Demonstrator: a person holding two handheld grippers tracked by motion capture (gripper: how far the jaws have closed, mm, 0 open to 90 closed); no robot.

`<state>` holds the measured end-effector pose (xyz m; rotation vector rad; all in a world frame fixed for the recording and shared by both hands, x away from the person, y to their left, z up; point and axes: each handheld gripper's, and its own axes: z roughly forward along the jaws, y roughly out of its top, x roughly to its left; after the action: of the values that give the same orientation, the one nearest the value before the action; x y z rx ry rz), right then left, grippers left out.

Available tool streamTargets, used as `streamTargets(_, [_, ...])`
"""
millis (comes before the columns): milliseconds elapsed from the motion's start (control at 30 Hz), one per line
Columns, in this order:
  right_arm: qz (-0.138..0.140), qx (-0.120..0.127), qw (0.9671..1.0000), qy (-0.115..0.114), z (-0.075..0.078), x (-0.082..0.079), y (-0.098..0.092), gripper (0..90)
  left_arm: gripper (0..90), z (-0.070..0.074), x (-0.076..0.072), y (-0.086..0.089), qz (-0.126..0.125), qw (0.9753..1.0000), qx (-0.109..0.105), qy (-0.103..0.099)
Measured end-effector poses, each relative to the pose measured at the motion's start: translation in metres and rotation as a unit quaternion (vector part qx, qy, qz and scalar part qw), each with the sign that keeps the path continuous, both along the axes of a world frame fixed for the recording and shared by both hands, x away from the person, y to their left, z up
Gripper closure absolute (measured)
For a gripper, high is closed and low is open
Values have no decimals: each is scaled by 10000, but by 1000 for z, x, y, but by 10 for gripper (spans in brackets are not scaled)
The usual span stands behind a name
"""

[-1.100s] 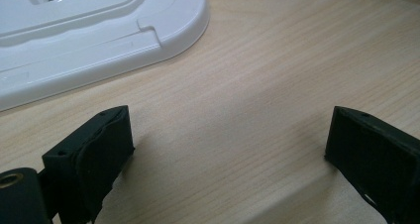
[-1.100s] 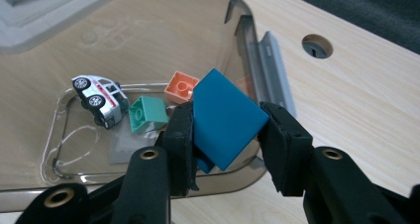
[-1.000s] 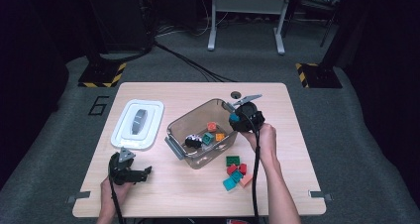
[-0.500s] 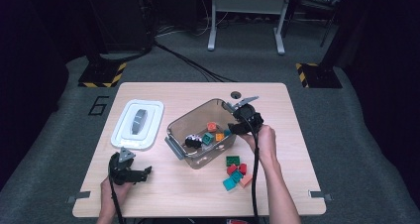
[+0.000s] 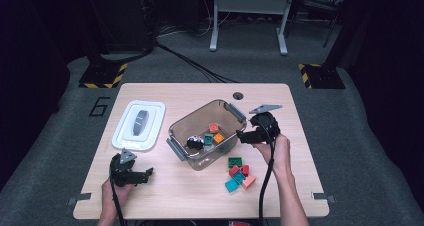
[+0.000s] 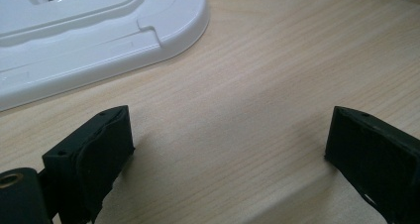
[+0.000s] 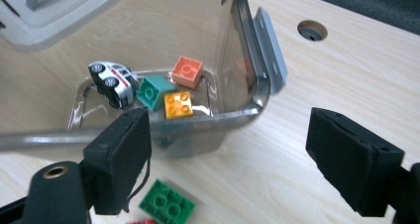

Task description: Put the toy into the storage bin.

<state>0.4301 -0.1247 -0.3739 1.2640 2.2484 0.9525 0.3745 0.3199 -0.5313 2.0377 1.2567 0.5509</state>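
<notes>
A clear plastic bin (image 5: pixel 176 132) stands mid-table and holds a toy car (image 7: pixel 113 81), a teal brick (image 7: pixel 156 91), an orange brick (image 7: pixel 178 104) and a salmon brick (image 7: pixel 187 71). My right gripper (image 5: pixel 241 136) is open just outside the bin's right corner, its jaws (image 7: pixel 233 159) spread wide with nothing between them. Several loose bricks (image 5: pixel 237 172) lie on the table below it, a green brick (image 7: pixel 166 204) nearest. My left gripper (image 5: pixel 145 175) rests open near the front left edge, over bare wood (image 6: pixel 228 154).
The bin's white lid (image 5: pixel 139 125) lies flat to the left of the bin, and its corner shows close ahead in the left gripper view (image 6: pixel 99 26). A round cable hole (image 5: pixel 238 95) sits near the table's far edge.
My right gripper has drawn back from above the bin's right end, down and to the right, and now sits outside the rim. The left gripper has stayed put.
</notes>
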Motion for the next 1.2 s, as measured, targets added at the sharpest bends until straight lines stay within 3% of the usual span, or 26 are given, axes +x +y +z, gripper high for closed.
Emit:
streamTargets(267, [-64,21,9999,137,-32,-25,-21,141,42,0,0,0,1,10000,2,-4])
streamTargets(467, [-66,65,9990,428,-62,-42,-28,76,42,0,0,0,-9,10000,9,-3])
streamTargets(733, [-57,120,9970,758,-93,-63,-30,0,42,0,0,0,-12,10000,7,-7])
streamTargets(1000, [75,61,9954,958,-115,-82,-24,0,42,0,0,0,-14,10000,13,-10])
streamTargets(1200, [102,4,9946,1033,-127,-87,-20,0,42,0,0,0,-12,10000,9,-6])
